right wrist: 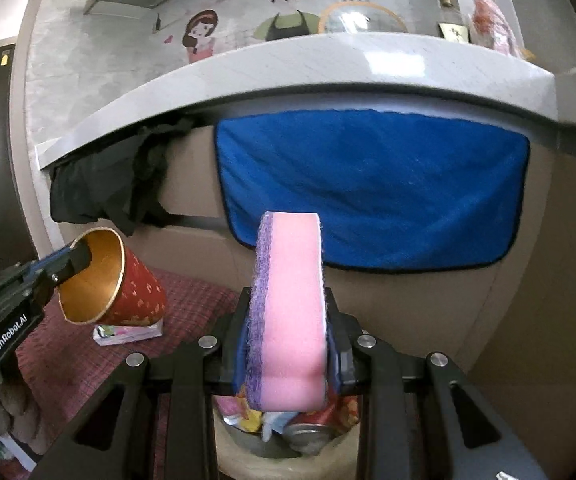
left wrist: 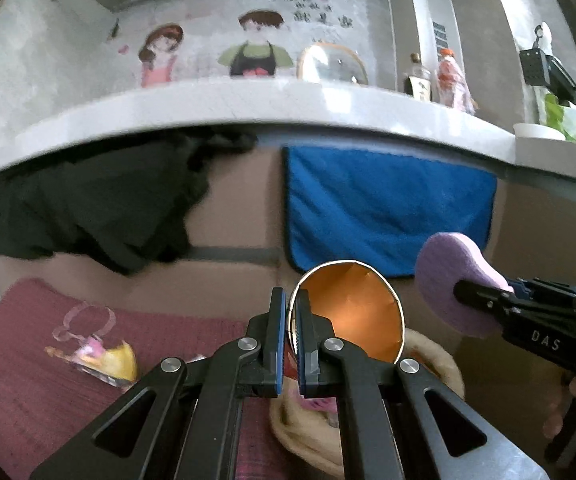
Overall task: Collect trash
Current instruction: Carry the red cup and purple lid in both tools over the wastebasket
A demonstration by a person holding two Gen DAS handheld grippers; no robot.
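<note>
My left gripper point(left wrist: 291, 312) is shut on the rim of a red paper cup point(left wrist: 351, 312) with a gold inside, held tilted above the floor; it also shows in the right wrist view point(right wrist: 124, 280), with the left gripper point(right wrist: 70, 260) at the far left. My right gripper point(right wrist: 288, 320) is shut on a pink sponge point(right wrist: 291, 304) with a purple scrub side, held above a beige bin point(right wrist: 248, 460) with cans and wrappers in it. The sponge point(left wrist: 447, 280) and right gripper point(left wrist: 483, 298) show at the right of the left wrist view, above the bin point(left wrist: 443, 364).
A dark red mat point(left wrist: 28, 360) covers the floor, with a colourful wrapper point(left wrist: 100, 356) on it. A small flat packet point(right wrist: 128, 334) lies under the cup. A blue towel point(right wrist: 367, 188) and black cloth point(left wrist: 88, 204) hang below a white counter point(left wrist: 248, 104).
</note>
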